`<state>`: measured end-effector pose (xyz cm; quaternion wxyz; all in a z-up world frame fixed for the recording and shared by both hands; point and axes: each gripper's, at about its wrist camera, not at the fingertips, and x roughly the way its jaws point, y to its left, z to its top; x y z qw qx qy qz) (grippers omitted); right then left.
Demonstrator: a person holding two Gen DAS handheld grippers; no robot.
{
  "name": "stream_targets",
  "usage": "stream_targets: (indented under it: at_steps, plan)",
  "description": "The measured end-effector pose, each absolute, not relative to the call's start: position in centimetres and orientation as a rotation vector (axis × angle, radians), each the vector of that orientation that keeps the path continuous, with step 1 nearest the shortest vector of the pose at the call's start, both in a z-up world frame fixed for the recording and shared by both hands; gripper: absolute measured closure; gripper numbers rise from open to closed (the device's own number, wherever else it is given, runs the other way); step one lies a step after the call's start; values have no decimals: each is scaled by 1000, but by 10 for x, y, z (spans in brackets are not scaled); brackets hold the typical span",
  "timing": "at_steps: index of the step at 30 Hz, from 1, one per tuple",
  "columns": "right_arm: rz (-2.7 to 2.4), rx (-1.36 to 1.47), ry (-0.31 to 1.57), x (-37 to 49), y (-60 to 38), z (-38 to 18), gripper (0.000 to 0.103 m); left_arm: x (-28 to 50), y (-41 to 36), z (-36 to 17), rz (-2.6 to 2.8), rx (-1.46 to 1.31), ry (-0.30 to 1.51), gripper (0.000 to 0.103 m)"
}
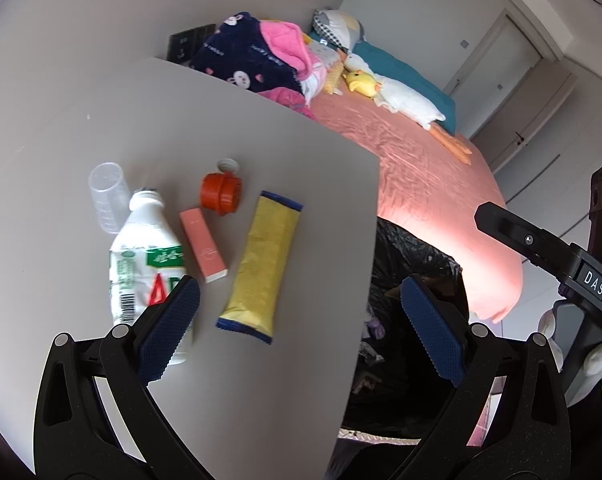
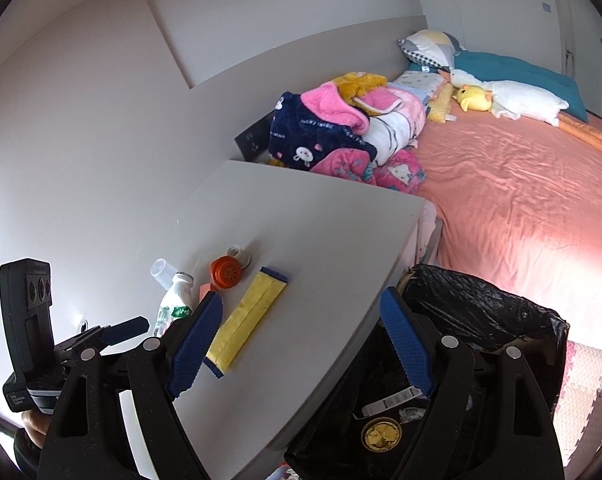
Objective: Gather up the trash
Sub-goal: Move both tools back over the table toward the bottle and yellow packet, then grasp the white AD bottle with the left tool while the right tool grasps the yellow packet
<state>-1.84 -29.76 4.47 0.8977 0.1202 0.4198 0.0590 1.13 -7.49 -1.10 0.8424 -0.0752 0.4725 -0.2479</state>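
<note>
On the grey table [image 1: 261, 140] lie a yellow packet with blue ends [image 1: 261, 264], a white plastic bottle [image 1: 145, 264], a pink box [image 1: 203, 244], an orange cap [image 1: 221, 194] and a clear cup [image 1: 107, 196]. My left gripper [image 1: 301, 328] is open and empty, above the table's near edge just short of the packet. My right gripper [image 2: 301, 344] is open and empty, above the table edge [image 2: 321, 280] next to the black-lined trash bin [image 2: 481, 320]. The packet [image 2: 247, 320], bottle [image 2: 175, 308] and orange cap [image 2: 227, 272] show in the right wrist view too.
The trash bin [image 1: 417, 264] stands between table and bed, with scraps inside. The bed [image 1: 421, 168] has a pink sheet, a pile of clothes [image 2: 341, 132] and plush toys [image 2: 513, 100]. A small white ring [image 1: 228, 166] lies behind the orange cap. The other gripper's body [image 1: 549, 256] is at right.
</note>
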Motion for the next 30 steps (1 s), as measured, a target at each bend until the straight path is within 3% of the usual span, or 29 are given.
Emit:
stream_targets:
  at_steps: [20,30]
  plan:
    - [148,162,1022,19,-234,-3,22,30,-19,-47,-366,-163,1055,6]
    - [132,156,1157,52,-210,-47,34,45,-9,-66,-345,-153,1102,6]
